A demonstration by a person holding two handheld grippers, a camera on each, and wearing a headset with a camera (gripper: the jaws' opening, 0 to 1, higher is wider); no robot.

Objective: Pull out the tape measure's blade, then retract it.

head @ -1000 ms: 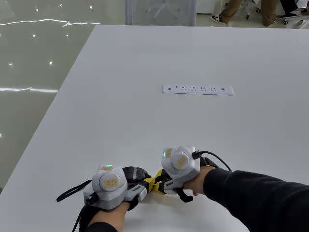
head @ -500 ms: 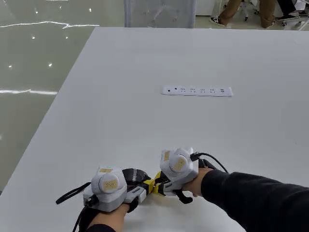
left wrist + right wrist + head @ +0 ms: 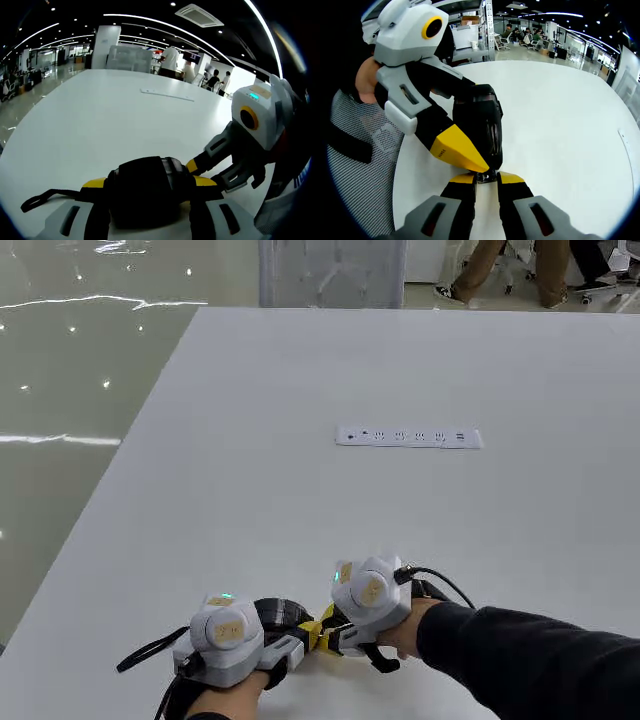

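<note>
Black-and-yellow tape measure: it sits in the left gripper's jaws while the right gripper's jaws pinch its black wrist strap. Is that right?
Not quite. The black-and-yellow tape measure is held by the left gripper, but the right gripper pinches the metal blade tip at the case mouth, not the black wrist strap, which trails on the table. The right gripper view shows it.

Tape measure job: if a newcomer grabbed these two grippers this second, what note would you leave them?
Left gripper: shut on the tape measure, at the near edge of the white table.
Right gripper: shut on the blade tip, right at the tape measure's mouth.
Done: both grips taken.
Left: no length of blade shows yet, so draw the tip away from the left gripper, then let it retract.
A power strip lies farther up the table, well apart from the work.
</note>
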